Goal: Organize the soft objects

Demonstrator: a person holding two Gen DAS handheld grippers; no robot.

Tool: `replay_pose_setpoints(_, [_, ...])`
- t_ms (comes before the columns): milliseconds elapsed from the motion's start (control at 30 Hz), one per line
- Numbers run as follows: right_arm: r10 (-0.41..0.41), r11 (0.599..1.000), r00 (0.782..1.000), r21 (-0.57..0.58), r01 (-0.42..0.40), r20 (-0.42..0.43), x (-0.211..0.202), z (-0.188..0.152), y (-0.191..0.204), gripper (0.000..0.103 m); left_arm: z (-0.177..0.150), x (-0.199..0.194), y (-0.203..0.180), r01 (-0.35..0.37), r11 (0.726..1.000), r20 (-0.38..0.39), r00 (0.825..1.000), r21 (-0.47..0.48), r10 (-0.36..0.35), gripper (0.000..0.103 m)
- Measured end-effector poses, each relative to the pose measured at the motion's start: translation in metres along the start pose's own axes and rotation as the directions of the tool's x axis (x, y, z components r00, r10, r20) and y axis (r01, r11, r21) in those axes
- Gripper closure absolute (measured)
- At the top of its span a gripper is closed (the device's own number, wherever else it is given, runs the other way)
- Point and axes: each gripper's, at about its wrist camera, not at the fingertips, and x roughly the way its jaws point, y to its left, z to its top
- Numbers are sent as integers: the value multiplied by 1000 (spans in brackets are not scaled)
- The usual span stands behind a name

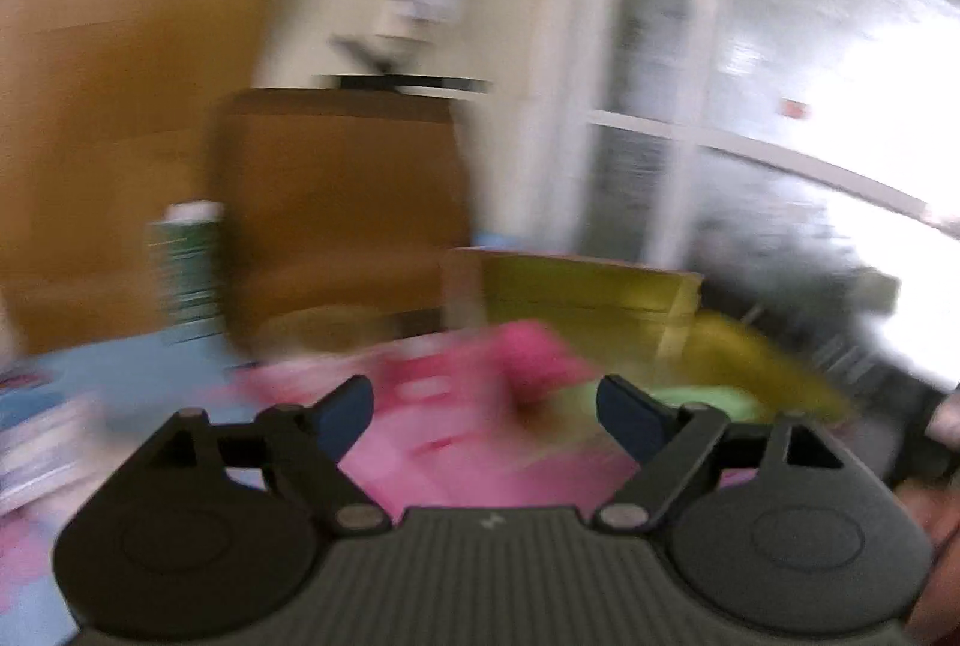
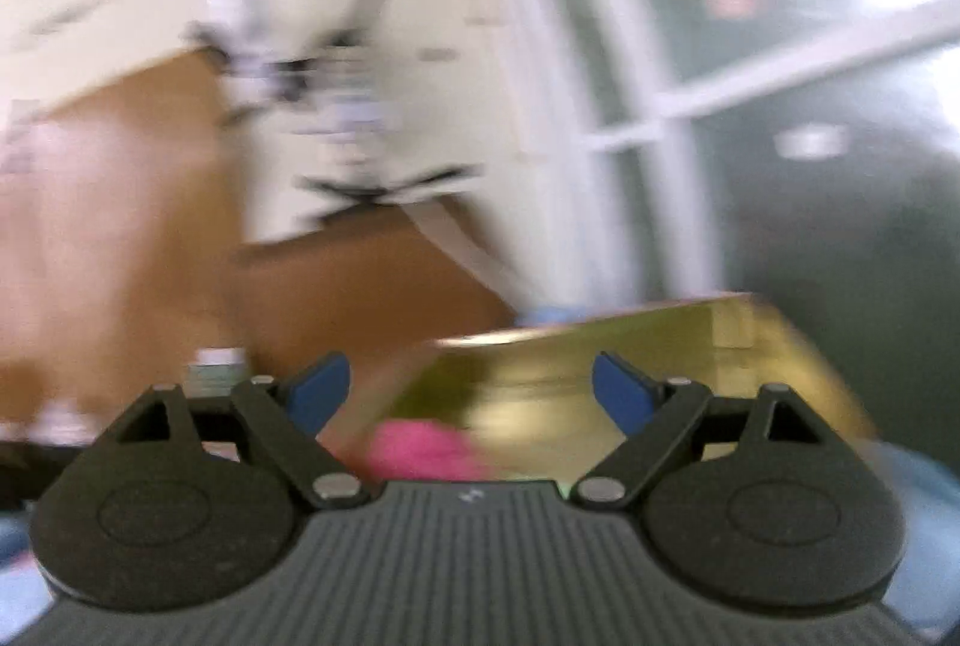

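Inspecting both blurred views, we record the left gripper (image 1: pixel 485 415) with blue-tipped fingers (image 1: pixel 345 412) spread wide, gripping nothing, above soft pink fabric (image 1: pixel 480 460) on a blue surface (image 1: pixel 114 376). Behind the fabric stands a yellow-lined cardboard box (image 1: pixel 576 286) (contents indistinct; a green patch (image 1: pixel 702 400) lies nearby). The right gripper (image 2: pixel 471 394) is likewise wide apart and empty, facing the box (image 2: pixel 600 370) and a pink soft item (image 2: pixel 420 448), whose exact placement we cannot determine.

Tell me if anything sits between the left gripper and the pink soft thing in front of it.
Nothing visible does. The left gripper is open, with the pink soft thing lying just beyond its fingertips, in front of the yellow box. The frame is heavily blurred, so small obstacles could be missed.
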Motion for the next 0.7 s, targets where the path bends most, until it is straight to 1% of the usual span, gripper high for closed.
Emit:
replay_pose_setpoints(33, [82, 997, 996, -3, -82, -32, 1, -1, 16, 14, -12, -17, 22, -58, 998, 3, 998, -22, 58, 19])
replay_pose_setpoints(67, [181, 983, 979, 2, -182, -88, 8, -2, 35, 15, -22, -30, 39, -110, 993, -1, 994, -41, 110, 20])
replay_pose_setpoints(100, [265, 964, 953, 14, -266, -148, 17, -6, 52, 17, -35, -45, 60, -176, 982, -10, 984, -73, 175, 20])
replay_pose_setpoints(133, [345, 937, 911, 32, -347, -224, 34, -11, 71, 22, -46, -55, 79, -222, 969, -21, 975, -110, 221, 21])
replay_pose_setpoints(167, [396, 916, 870, 55, -398, -295, 52, -18, 90, 30, -56, -65, 99, -262, 953, -39, 965, -156, 259, 21])
replay_pose_setpoints(200, [436, 896, 823, 91, -435, -363, 76, -26, 109, 34, -64, -72, 115, -294, 936, -57, 956, -193, 288, 22])
replay_pose_setpoints(233, [461, 883, 783, 132, -450, -417, 99, -35, 126, 42, -72, -80, 130, -328, 916, -72, 945, -230, 320, 23])
replay_pose_setpoints(267, [471, 879, 754, 167, -447, -458, 119, -41, 138, 46, -79, -88, 143, -357, 898, -75, 934, -258, 349, 23])
replay_pose_setpoints(333, [488, 871, 697, 232, -434, -526, 157, -55, 162, 46, -88, -102, 161, -390, 871, -68, 919, -298, 388, 23])
replay_pose_setpoints(367, [482, 874, 682, 248, -417, -550, 173, -62, 172, 46, -90, -105, 167, -388, 865, -61, 919, -318, 390, 23])
replay_pose_setpoints(400, [463, 885, 677, 251, -392, -573, 188, -67, 181, 45, -92, -108, 172, -376, 860, -53, 923, -345, 382, 23])
replay_pose_setpoints(433, [466, 883, 656, 263, -389, -594, 194, -71, 183, 46, -93, -112, 177, -349, 857, -42, 932, -380, 361, 23])
replay_pose_setpoints(467, [475, 879, 633, 292, -378, -611, 202, -77, 186, 59, -93, -113, 180, -333, 856, -36, 937, -396, 348, 23])
replay_pose_setpoints(500, [487, 872, 613, 317, -372, -622, 204, -82, 189, 78, -92, -113, 181, -326, 856, -30, 939, -401, 343, 23])
replay_pose_setpoints(533, [494, 869, 588, 335, -365, -641, 203, -87, 190, 83, -93, -113, 182, -321, 858, -22, 940, -402, 341, 23])
replay_pose_setpoints(567, [503, 864, 583, 352, -360, -638, 198, -88, 187, 84, -94, -113, 183, -316, 858, -20, 941, -405, 337, 23])
replay_pose_setpoints(600, [507, 861, 583, 356, -363, -635, 193, -86, 190, 85, -95, -113, 183, -313, 856, -26, 943, -411, 333, 23])
replay_pose_setpoints(667, [525, 850, 574, 357, -388, -628, 168, -76, 184, 86, -97, -111, 186, -299, 855, -33, 948, -423, 315, 23])
replay_pose_setpoints(700, [541, 840, 565, 365, -401, -623, 155, -70, 177, 86, -97, -113, 186, -287, 857, -28, 952, -427, 305, 23])
